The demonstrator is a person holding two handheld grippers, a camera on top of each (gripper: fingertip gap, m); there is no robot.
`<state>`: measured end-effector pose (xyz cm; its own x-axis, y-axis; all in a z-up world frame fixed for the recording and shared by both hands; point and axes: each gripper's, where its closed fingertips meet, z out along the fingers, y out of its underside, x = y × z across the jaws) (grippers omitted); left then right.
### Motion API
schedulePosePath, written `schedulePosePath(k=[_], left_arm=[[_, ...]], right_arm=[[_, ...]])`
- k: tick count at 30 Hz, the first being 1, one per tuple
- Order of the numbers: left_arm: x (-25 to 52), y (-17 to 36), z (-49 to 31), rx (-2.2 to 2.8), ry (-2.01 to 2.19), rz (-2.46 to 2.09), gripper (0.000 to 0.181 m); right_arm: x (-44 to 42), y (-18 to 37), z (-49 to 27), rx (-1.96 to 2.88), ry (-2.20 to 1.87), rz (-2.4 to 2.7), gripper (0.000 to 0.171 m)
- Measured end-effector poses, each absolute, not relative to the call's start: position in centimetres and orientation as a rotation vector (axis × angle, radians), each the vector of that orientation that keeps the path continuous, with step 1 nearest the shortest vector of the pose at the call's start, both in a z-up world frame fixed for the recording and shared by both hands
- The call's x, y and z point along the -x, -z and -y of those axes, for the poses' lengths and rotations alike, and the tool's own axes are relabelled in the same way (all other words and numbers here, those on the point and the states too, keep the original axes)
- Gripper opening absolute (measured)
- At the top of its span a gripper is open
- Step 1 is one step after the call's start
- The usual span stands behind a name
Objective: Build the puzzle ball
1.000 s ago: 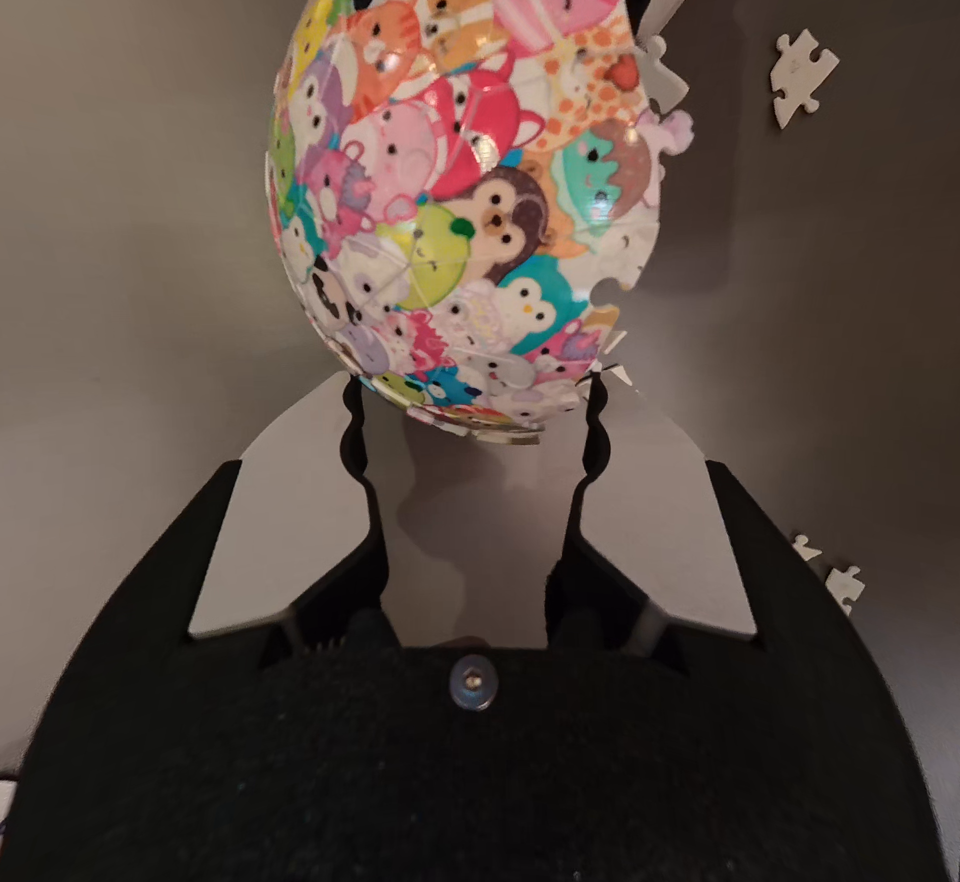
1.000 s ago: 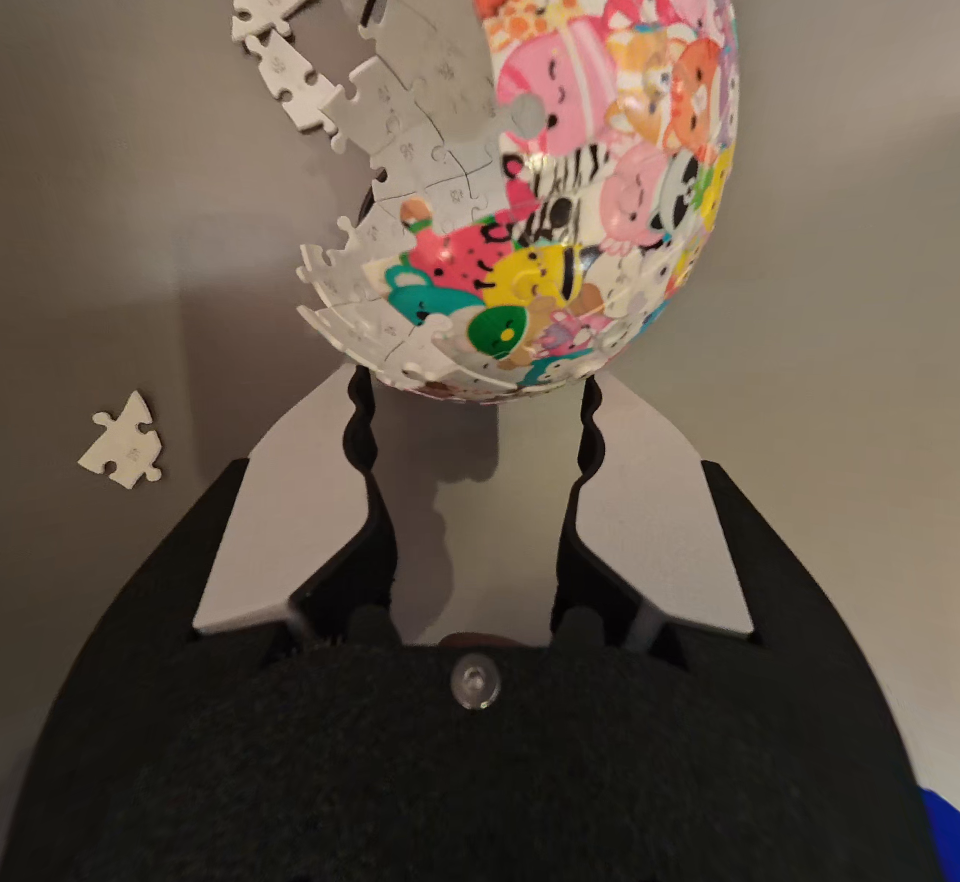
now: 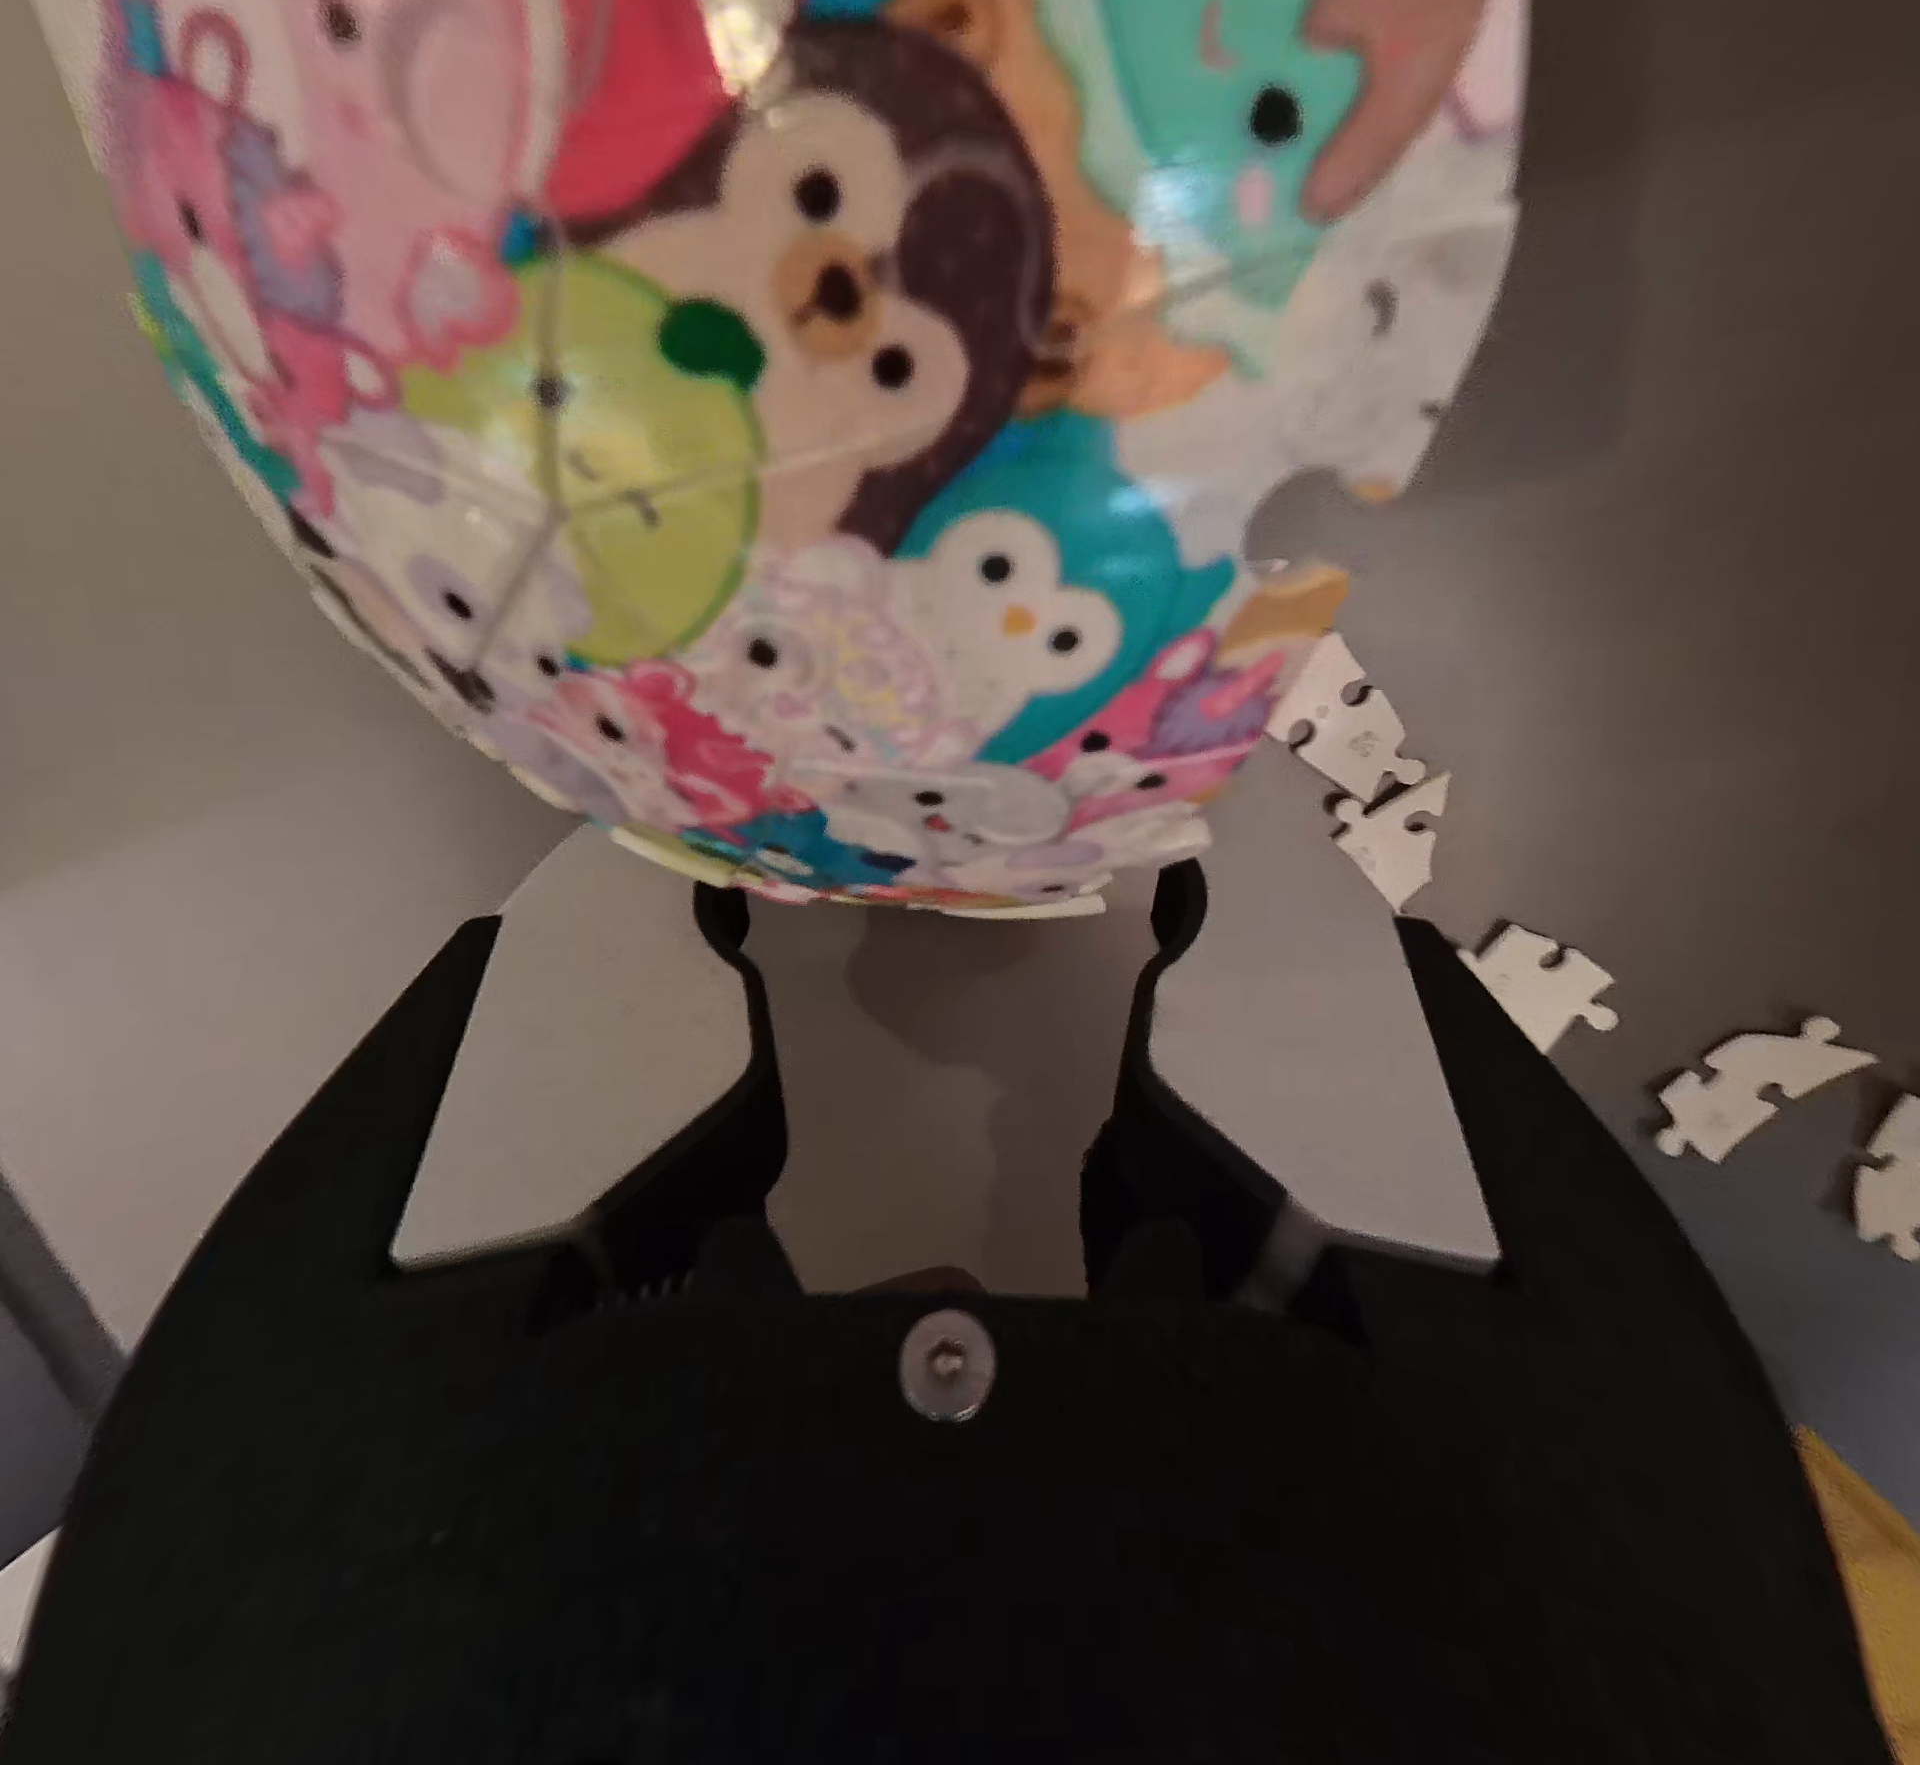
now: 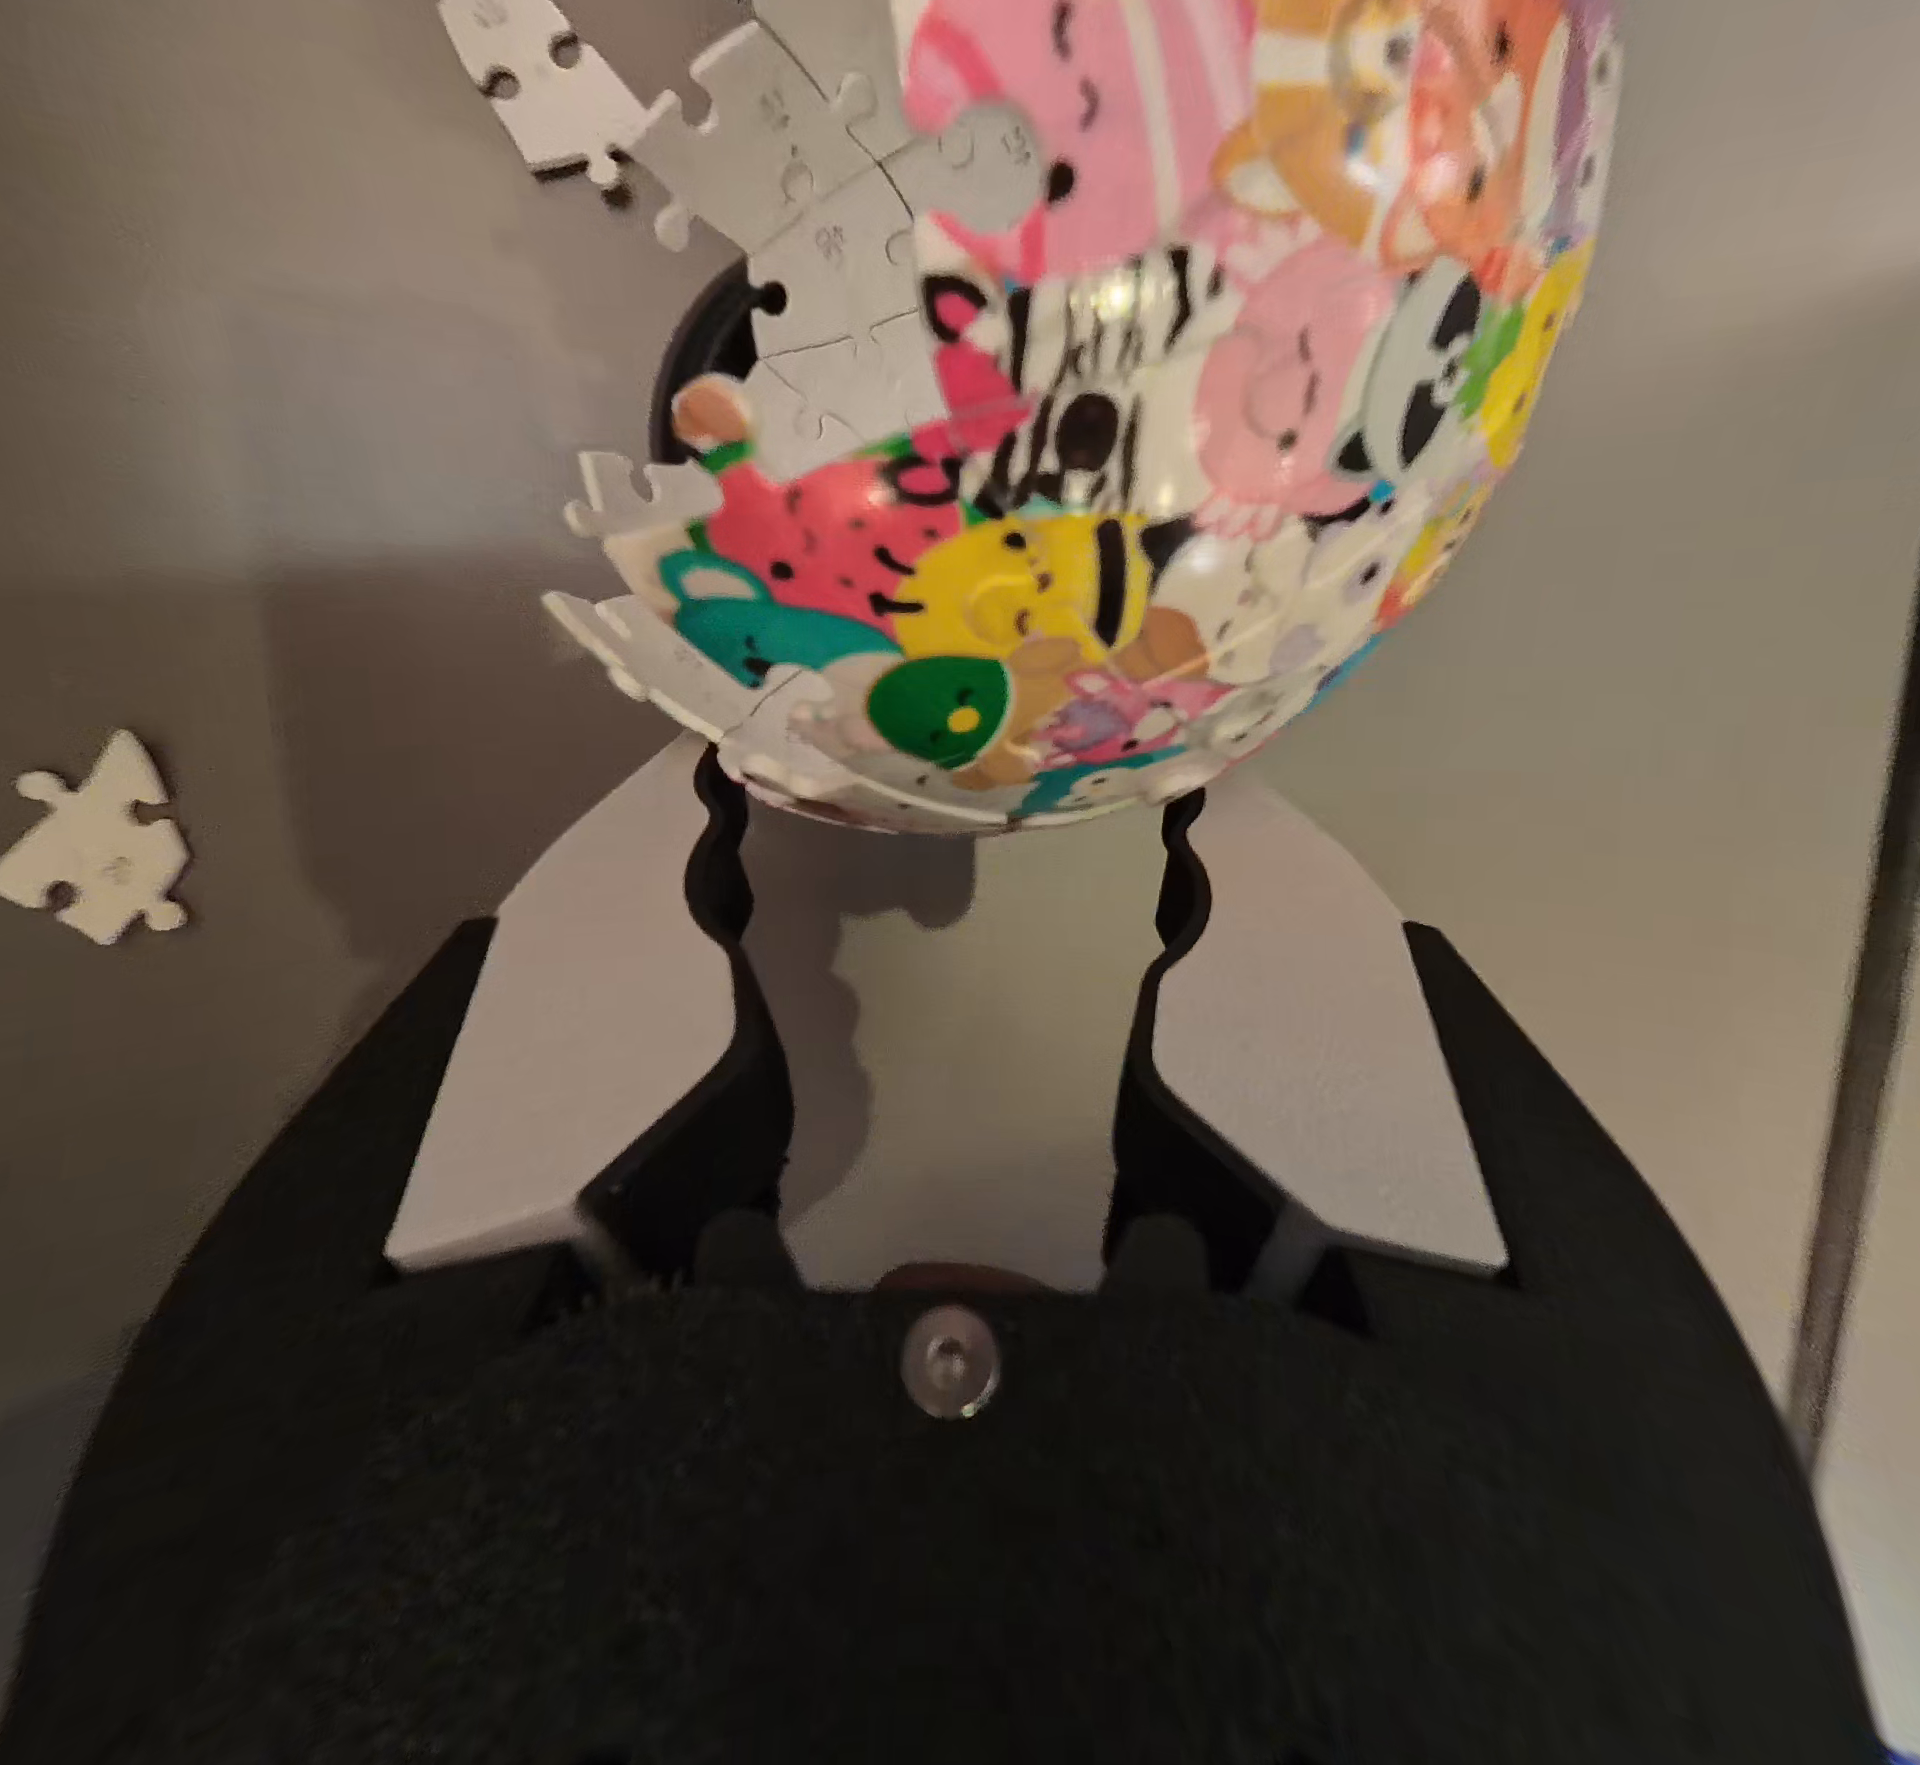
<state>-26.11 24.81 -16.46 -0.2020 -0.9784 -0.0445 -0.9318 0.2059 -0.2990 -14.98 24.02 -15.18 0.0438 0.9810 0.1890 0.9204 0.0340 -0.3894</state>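
1. A part-built puzzle ball point(image 3: 790, 344), printed all over with bright cartoon animals, sits just beyond the tips of the left claw point(image 3: 948, 889). Its lower rim overlaps the fingertips in this view, and whether they touch cannot be told. The jaws stand apart and hold nothing.

2. Seen from the other side, the puzzle ball point(image 4: 1195, 427) hangs just past the right claw point(image 4: 951, 796), whose jaws are likewise spread and empty. Here the shell's unfinished left edge shows grey piece backs and jagged tabs.

3. Loose pieces point(image 3: 1538, 983) lie blank side up on the grey table point(image 3: 187, 676) to the right of the left claw. Another single piece point(image 4: 99, 837) lies to the left of the right claw, well apart from the ball.

4. Risk, as judged from here: with both claws pressing in from opposite sides, a squeeze or nudge near the open rim could flex the thin curved shell and pop its seams. The ragged edge pieces look the likeliest to spring loose.

5. A second hazard: the glossy round surface may slide out between spread jaws and roll off.
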Motion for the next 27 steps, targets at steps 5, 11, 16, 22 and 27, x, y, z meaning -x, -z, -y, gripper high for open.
schedulePosePath(k=[5,11,16,22,27], left_arm=[[25.7,16.3,-26.2,1.807,0.188,-2.152,0.077],[25.2,16.3,-26.8,1.731,0.044,-2.037,0.078],[25.1,16.8,-26.0,1.767,0.02,-1.975,0.083],[25.1,16.9,-25.3,1.824,0.065,-1.908,0.083],[25.6,17.0,-25.1,1.881,0.076,-1.89,0.085]], right_arm=[[14.7,14.6,-25.5,1.832,0.003,1.897,0.078],[14.2,14.7,-26.5,1.696,0.231,1.882,0.079],[14.2,14.7,-26.5,1.597,0.334,1.893,0.078],[13.8,14.3,-26.6,1.543,0.404,1.889,0.08],[12.5,14.3,-25.8,1.606,0.385,1.877,0.082]])
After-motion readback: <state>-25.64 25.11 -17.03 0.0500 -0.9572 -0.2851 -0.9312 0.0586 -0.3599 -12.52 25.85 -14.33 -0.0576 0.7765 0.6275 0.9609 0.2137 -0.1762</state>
